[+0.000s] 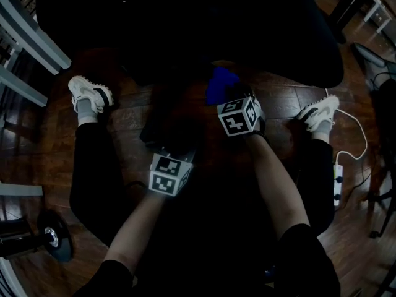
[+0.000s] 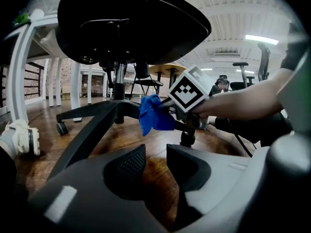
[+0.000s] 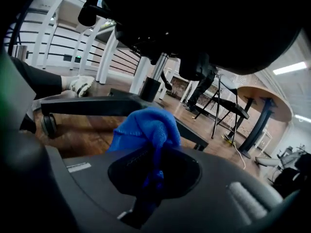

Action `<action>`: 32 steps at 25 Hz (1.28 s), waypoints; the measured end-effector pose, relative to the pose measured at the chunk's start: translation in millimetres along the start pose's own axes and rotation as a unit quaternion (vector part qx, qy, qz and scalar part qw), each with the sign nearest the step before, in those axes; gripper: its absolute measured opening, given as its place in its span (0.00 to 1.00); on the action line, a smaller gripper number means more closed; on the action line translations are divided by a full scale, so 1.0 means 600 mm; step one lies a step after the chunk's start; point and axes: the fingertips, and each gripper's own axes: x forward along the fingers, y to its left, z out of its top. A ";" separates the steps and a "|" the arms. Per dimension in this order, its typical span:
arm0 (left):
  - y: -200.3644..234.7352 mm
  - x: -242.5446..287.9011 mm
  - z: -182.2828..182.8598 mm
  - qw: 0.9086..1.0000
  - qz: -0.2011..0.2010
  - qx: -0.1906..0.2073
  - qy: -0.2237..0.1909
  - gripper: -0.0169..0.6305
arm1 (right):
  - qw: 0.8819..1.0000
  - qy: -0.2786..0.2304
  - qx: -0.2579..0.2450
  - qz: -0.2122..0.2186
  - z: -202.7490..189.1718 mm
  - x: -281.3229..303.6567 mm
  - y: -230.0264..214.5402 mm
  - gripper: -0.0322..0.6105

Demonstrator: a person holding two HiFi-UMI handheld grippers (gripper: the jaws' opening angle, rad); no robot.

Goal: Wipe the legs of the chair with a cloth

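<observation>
A black office chair's seat [image 1: 185, 23] looms over its star base. One leg [image 2: 90, 127] runs from the hub down to the left, another [image 3: 92, 105] ends in a caster [image 3: 47, 125]. My right gripper [image 3: 154, 152] is shut on a blue cloth [image 3: 146, 125], which sits bunched against the leg near the central column [image 3: 155, 72]. In the left gripper view the cloth [image 2: 154, 114] hangs off the right gripper's marker cube [image 2: 192, 90]. My left gripper [image 2: 156, 153] is open with nothing between its jaws, low over the wooden floor just right of that leg.
The person's white shoes [image 1: 90, 94] [image 1: 318, 111] flank the chair base. White desk legs [image 2: 19, 72] stand at the left. A power strip with a white cable [image 1: 338, 178] lies at the right. A round table and other chairs [image 3: 262, 98] stand further back.
</observation>
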 end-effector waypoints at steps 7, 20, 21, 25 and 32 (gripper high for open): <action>-0.002 0.008 0.004 1.000 0.006 -0.003 0.006 0.23 | 1.000 0.010 0.002 -0.008 -0.088 -0.068 -0.012 0.11; 0.005 0.005 0.011 0.999 0.046 0.013 0.011 0.23 | 0.999 0.040 0.023 0.002 -0.191 -0.146 -0.028 0.11; 0.019 0.003 0.016 0.998 0.057 0.017 0.011 0.23 | 0.999 0.040 0.023 0.001 -0.198 -0.151 -0.029 0.11; 0.094 -0.016 0.041 0.991 0.123 0.046 0.009 0.23 | 0.998 0.024 0.056 0.013 -0.197 -0.161 -0.036 0.11; 0.182 -0.016 0.060 0.971 0.209 0.102 0.049 0.24 | 0.993 -0.045 0.101 0.049 -0.145 -0.147 -0.069 0.11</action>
